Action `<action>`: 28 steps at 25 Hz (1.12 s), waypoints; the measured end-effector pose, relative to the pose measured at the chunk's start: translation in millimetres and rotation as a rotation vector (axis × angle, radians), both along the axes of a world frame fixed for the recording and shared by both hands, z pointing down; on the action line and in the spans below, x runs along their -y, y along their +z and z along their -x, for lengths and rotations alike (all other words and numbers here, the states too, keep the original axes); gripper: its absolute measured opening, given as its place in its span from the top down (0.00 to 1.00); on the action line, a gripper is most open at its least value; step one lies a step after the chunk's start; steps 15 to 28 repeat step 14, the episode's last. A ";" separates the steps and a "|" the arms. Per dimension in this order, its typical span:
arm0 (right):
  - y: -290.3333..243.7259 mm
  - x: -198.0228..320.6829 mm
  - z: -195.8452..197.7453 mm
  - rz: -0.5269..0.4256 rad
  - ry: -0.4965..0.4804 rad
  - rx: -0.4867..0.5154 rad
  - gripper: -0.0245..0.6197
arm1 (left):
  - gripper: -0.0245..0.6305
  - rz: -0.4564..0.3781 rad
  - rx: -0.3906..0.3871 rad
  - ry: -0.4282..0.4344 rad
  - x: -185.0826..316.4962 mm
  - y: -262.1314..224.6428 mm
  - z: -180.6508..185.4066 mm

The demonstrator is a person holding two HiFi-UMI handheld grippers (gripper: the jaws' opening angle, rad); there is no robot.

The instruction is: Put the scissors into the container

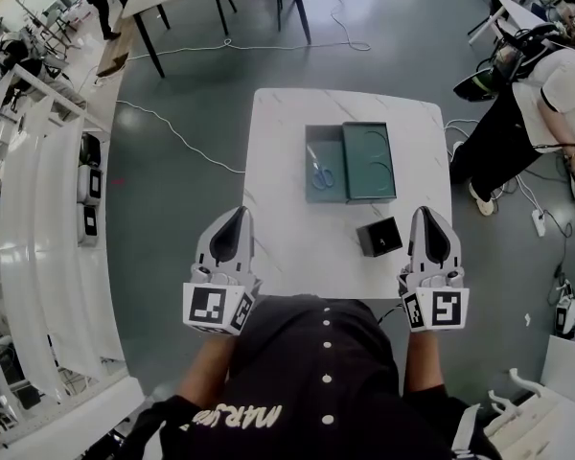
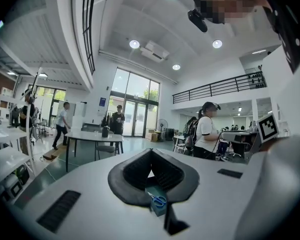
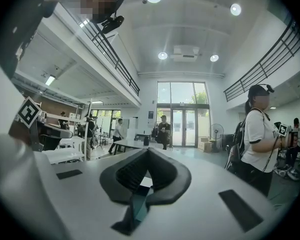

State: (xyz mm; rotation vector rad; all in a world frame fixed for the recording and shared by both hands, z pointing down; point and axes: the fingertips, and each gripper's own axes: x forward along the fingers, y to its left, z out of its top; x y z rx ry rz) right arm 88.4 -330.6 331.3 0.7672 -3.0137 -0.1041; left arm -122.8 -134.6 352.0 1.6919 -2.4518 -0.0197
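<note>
Left tongs (image 1: 239,213) and right tongs (image 1: 426,213) are both closed on nothing, level over the desk's (image 1: 287,252) near edge. Farther off, the blue-handled scissors (image 1: 318,172) lie inside the open teal container (image 1: 312,193), with what looks like its lid (image 1: 370,161) touching on the right. By my reckoning the placing is done and no carry is needed.

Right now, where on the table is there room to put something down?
Biggest bare patch: the table's near side, between the left gripper and the small black box. Another strip lies behind the teal container. Crowded front-right, where the black box sits beside the right gripper.
</note>
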 end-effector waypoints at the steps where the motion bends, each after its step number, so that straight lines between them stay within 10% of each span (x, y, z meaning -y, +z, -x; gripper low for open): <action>1: -0.1 0.2 0.9 0.003 -0.001 0.000 0.94 | 0.92 0.003 -0.001 0.000 -0.2 0.6 -0.1; 28: 2.8 1.8 6.2 0.024 -0.010 -0.006 0.94 | 0.92 -0.003 -0.013 -0.010 1.5 1.1 -0.6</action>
